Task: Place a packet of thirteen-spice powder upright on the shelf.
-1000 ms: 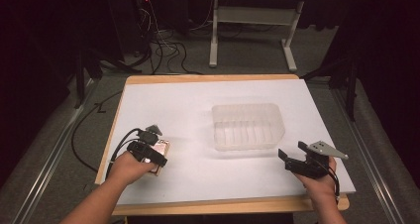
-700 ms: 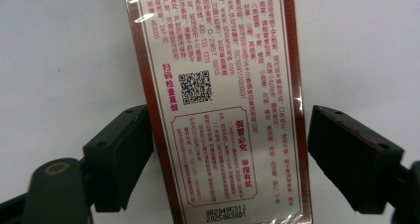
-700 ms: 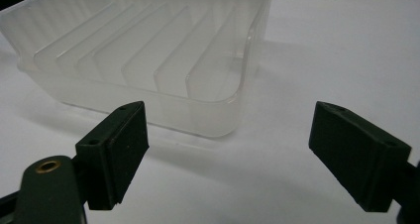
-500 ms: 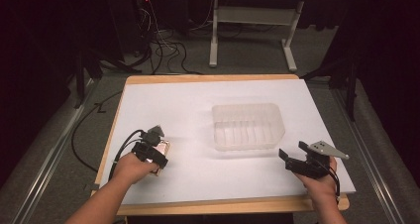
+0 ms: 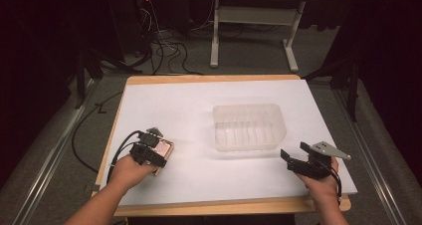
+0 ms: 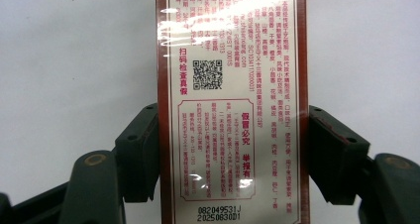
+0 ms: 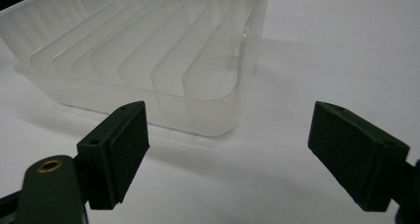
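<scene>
- While sitting at the near-left part of the white table (image 5: 199,110), left claw (image 5: 155,153) straddling a flat red-edged packet (image 5: 164,149) printed with small red text and a QR code.
- Lying flat on the white surface in the left gripper view, packet (image 6: 233,105) running lengthwise up between the two black jaws; both jaws pressing or nearly pressing its long edges, firm grip not certain.
- Holding the left gripper from behind, a hand (image 5: 130,171) coming in from the bottom edge, cable looping off toward the table's left side.
- Hovering at the near-right corner, right claw (image 5: 293,163) spread wide apart, nothing between the jaws.
- Resting right of centre on the table, a clear ribbed plastic tray (image 5: 249,127), standing well apart from the packet.
- Showing in the right gripper view, the tray (image 7: 148,50) sitting just beyond the left jaw, ridged bottom bare, near corner rounded.
- Gripping the right gripper from below, the other hand (image 5: 323,187), grey three-cornered plate angling off to the right.
</scene>
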### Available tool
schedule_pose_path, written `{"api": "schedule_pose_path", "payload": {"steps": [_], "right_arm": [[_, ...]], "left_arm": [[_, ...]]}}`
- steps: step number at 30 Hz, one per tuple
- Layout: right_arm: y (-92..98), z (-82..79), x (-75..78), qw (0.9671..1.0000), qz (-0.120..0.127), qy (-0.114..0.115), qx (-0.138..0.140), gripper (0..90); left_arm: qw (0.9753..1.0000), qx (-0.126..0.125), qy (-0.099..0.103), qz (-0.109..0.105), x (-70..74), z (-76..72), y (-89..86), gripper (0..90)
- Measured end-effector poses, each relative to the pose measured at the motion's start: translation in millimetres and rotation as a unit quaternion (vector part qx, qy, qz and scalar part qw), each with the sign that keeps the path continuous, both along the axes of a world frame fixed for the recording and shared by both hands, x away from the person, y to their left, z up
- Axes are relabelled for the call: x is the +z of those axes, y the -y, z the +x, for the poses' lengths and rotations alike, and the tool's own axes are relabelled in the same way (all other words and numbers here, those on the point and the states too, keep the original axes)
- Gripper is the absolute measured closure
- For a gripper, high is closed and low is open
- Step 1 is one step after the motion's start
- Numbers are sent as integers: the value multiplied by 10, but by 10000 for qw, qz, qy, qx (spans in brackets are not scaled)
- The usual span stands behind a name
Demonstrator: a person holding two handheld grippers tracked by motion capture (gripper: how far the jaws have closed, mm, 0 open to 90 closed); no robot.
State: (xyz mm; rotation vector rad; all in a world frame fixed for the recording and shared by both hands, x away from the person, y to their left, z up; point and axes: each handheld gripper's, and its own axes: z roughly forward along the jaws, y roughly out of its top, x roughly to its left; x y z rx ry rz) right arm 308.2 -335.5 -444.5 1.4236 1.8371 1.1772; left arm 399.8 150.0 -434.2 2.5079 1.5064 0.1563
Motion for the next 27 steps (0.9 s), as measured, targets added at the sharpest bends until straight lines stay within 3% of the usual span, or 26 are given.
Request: {"api": "schedule_pose_path", "payload": {"steps": [9, 15, 17, 19, 21, 27], "right_arm": [[11, -1, -1, 10000, 1, -9, -26, 168], [14, -2, -5, 10000, -4, -4, -24, 172], [14, -3, -5, 10000, -10, -2, -25, 172], [13, -3, -5, 10000, -4, 3, -29, 172], [13, -4, -6, 10000, -9, 5, -29, 172], [16, -2, -7, 10000, -26, 17, -29, 173]], "left_arm": [[9989, -118, 369, -255, 62, -73, -12, 325], [9958, -229, 692, -561, 86, -125, -17, 325], [9922, -285, 931, -782, 93, -166, -9, 325], [9910, -312, 986, -846, 96, -176, -7, 325], [9872, -328, 1108, -1103, 79, -202, 0, 325], [9816, -313, 1374, -1285, 30, -247, 12, 325]]}}
